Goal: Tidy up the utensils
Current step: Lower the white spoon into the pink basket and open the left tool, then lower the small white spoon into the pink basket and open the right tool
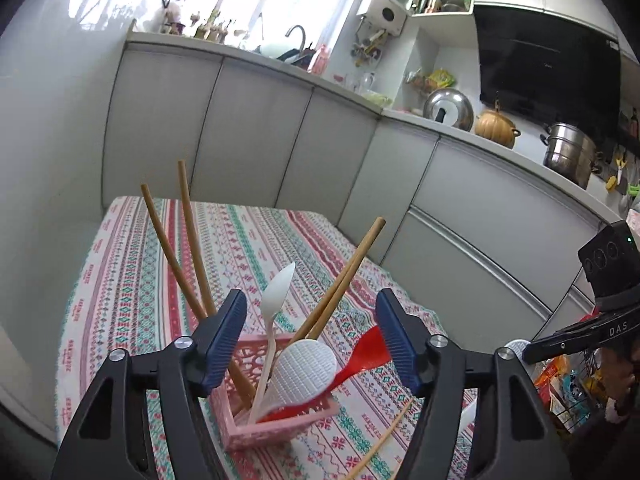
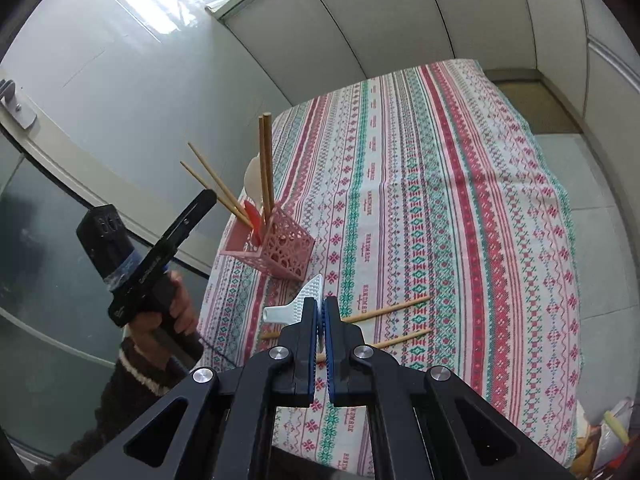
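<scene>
Underneath everything we see a woven tablecloth [image 2: 460, 200], striped in red, pink and teal with cross-stitch motifs, draped over the table. Near its edge stands a square pink plastic utensil holder [image 2: 282, 246] with lattice-cut walls. It holds four round wooden chopsticks [image 1: 192, 248] leaning outward, a slim white plastic spoon [image 1: 276, 300], a flat red plastic scoop [image 1: 368, 350] and a white rice paddle [image 1: 306, 374] with a dimpled oval blade. Our left gripper [image 1: 312, 340] hangs just before the holder with its ribbed blue pads spread wide and nothing between them. Our right gripper [image 2: 320, 320] has its pads pressed together on a second white rice paddle [image 2: 310, 290], also dimpled, its handle pointing left, held above the cloth. Two loose wooden chopsticks [image 2: 388, 310] lie on the cloth beneath it, roughly parallel.
</scene>
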Demonstrator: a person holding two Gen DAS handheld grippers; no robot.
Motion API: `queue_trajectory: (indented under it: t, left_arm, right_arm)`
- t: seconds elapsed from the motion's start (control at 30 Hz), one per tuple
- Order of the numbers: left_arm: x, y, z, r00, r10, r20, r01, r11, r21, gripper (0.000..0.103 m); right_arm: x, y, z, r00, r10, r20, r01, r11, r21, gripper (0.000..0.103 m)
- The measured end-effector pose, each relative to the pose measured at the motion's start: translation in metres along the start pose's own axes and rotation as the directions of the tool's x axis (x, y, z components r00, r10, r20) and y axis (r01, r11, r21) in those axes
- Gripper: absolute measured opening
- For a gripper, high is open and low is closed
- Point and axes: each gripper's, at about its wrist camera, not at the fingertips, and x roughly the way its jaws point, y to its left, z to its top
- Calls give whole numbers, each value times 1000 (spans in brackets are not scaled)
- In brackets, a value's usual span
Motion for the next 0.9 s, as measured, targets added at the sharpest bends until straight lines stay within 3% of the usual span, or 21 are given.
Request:
queue_trajectory:
  t: [0.1,0.17,0.33,0.43,0.63,0.73,0.83,0.9]
  left_arm:
    - [-15,-12,9,998,38,-48,-39,999,-17,74]
    - [-23,-18,14,992,45,-119,-51,998,-42,83]
    - [-44,-35,19,945,191,-266,-195,981,12,85]
    - [-55,-39,17,898,258,-356,-270,963,15,91]
    - [-55,-36,-10,750,400,-527,-448,893,41,92]
    - [-56,-26,-31,735,434,-522,-497,868,22,92]
    - [-55,-11,-50,697,440,-566,-535,845,-2,92]
    - [-55,-2,-56,699,414,-583,-529,848,-31,92]
  right_arm:
    - [-9,4,3,999,-16,30,16,1000,-11,4]
    - [-16,7,6,998,-22,52,23,1000,-15,4]
    - [-29,17,17,992,-45,115,48,999,-20,4]
    - [-31,28,27,988,-48,148,53,998,-28,4]
    - [-12,59,41,984,-44,174,56,997,-62,4]
    - [5,77,45,982,-69,174,86,992,-94,4]
    - [20,96,47,978,-114,178,141,979,-148,4]
    - [31,111,49,969,-157,191,194,962,-194,4]
